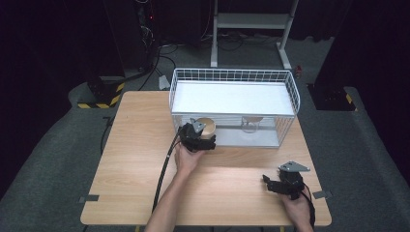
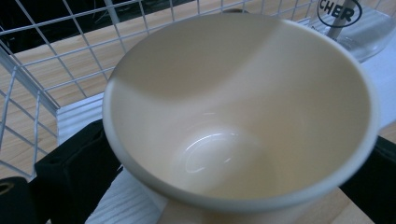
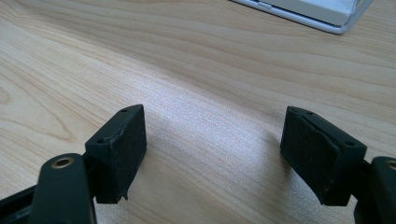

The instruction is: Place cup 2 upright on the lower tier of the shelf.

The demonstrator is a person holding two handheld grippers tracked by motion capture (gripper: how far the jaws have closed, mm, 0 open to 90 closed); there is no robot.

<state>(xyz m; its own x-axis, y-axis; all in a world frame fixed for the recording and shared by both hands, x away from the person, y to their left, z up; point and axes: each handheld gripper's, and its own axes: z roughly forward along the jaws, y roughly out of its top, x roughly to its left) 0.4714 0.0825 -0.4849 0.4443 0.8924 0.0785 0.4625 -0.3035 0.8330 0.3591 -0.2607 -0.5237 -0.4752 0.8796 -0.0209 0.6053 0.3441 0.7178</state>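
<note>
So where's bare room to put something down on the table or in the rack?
Free: the table left of the left tool, and the strip between both tools. The rack has a bare top shelf. Crowded: its lower shelf front, where the cup sits between that tool's pads, with the glass to the right.

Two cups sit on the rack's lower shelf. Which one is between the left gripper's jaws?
The cream ceramic cup at the shelf's left end, opaque and wide-mouthed. The other is a clear glass with black lettering, standing apart to its right, away from the left gripper.

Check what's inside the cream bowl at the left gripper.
The cream bowl holds nothing: the left gripper view shows a bare glossy bottom. What is under its base is hidden. Behind it stands a clear glass in the wire rack.
</note>
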